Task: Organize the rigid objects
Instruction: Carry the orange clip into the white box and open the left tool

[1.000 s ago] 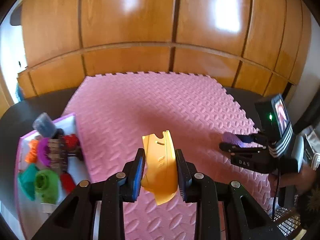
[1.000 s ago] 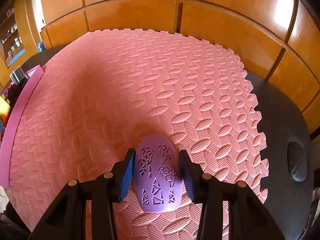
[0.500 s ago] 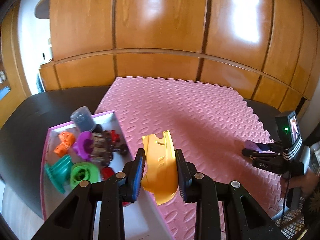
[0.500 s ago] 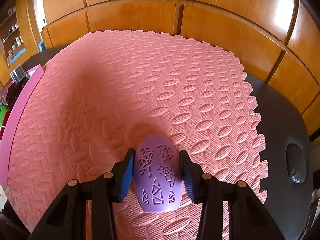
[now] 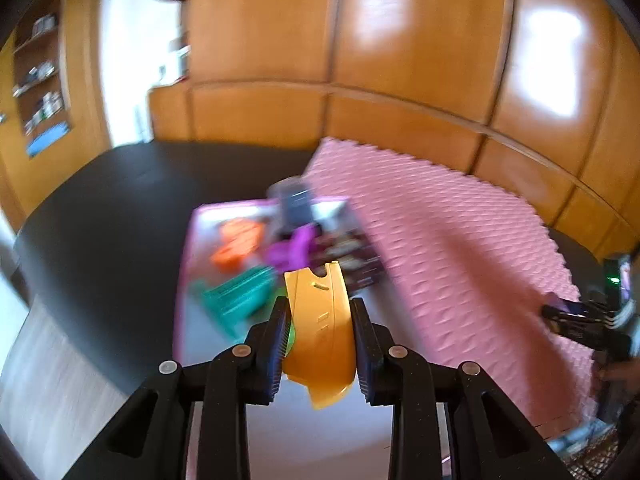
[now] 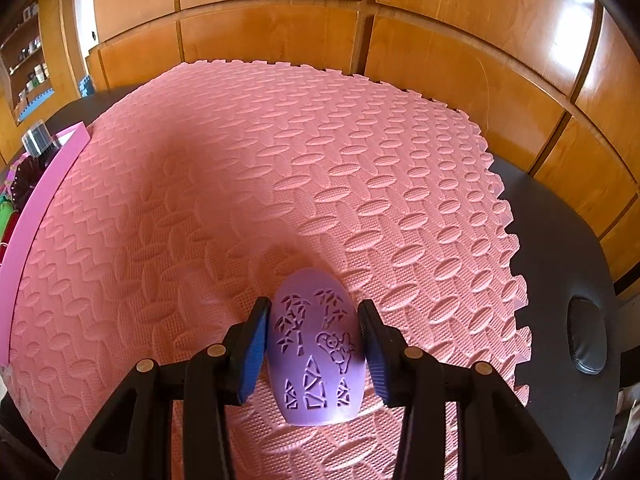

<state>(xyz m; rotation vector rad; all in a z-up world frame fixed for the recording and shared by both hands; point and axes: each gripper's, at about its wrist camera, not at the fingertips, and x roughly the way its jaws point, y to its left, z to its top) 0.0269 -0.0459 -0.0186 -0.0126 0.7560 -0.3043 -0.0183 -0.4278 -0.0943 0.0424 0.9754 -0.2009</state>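
Left hand-held gripper has swung across from the pink foam mat and is now over the pink tray on the dark bench, so a drop-off looks close. It is clamped on the yellow curved piece, which sits upright between the pads, above the tray's jumble of toys. Right hand-held gripper hasn't moved: part-open, gripping the purple cutout shell over the mat.

I read no words, labels or numbers anywhere. My purple piece carries only cut-out pictures: leafy stalks, a small animal, triangles. My yellow piece has plain slots, nothing written.
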